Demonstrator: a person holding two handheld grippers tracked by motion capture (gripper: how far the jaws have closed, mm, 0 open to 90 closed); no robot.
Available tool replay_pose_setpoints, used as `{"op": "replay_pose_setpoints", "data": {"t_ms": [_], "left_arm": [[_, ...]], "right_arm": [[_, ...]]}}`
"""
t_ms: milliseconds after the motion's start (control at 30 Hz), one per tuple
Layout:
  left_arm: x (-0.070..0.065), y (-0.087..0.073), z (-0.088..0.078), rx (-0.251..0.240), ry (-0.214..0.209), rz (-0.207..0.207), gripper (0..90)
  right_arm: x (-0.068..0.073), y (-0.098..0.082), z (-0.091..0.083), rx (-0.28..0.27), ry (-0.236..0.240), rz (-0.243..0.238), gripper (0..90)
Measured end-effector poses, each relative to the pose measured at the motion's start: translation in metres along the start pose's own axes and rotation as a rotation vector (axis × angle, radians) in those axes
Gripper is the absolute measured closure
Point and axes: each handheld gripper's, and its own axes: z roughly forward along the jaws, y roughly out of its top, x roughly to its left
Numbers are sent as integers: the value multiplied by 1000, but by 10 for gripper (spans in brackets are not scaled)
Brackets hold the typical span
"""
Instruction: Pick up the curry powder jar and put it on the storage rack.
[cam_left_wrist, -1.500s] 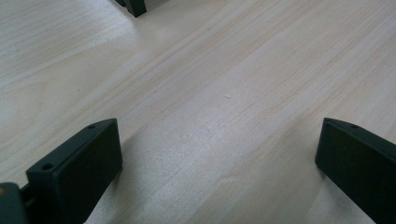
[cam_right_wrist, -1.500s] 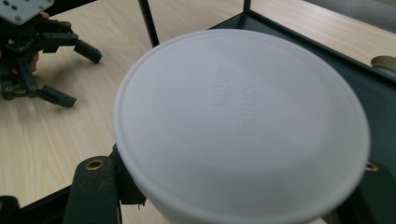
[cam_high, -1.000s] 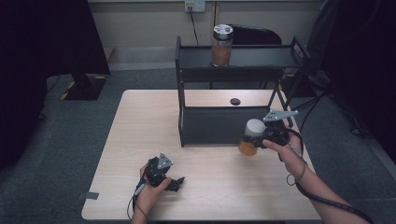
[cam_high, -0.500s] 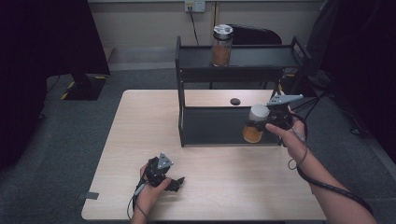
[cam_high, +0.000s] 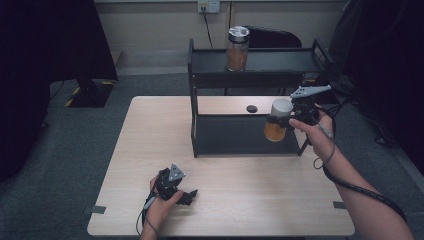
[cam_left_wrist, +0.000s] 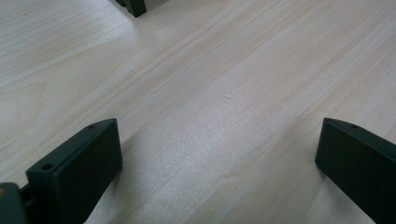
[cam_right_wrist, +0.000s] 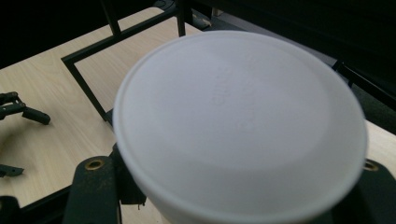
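Note:
My right gripper (cam_high: 286, 120) is shut on a jar with a white lid (cam_high: 278, 120) and amber contents, holding it in the air in front of the black two-level shelf (cam_high: 250, 77), near its right end. In the right gripper view the white lid (cam_right_wrist: 240, 121) sits between the two black jaws. A second jar with a metal lid (cam_high: 237, 48) stands on the shelf's top level. My left gripper (cam_high: 186, 196) rests on the table near the front edge, open, with bare wood between its jaws (cam_left_wrist: 219, 154).
The light wooden table (cam_high: 150, 135) carries the shelf at its back. A small dark disc (cam_high: 252, 108) lies on the table behind the lower shelf level. Grey carpet surrounds the table; a dark chair stands behind the shelf.
My right gripper has lifted the white-lidded jar upward and a little toward the back right. The left gripper has stayed where it was.

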Motion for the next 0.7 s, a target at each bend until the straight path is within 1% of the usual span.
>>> {"op": "replay_pose_setpoints", "data": {"t_ms": [133, 233, 700], "left_arm": [[0, 0, 0, 0, 0, 0, 0], [0, 0, 0, 0, 0, -1, 0], [0, 0, 0, -2, 0, -3, 0]], "right_arm": [[-2, 12, -7, -1, -2, 1, 349], [-2, 22, -12, -1, -11, -7, 349], [-2, 61, -33, -6, -23, -16, 348]]}}
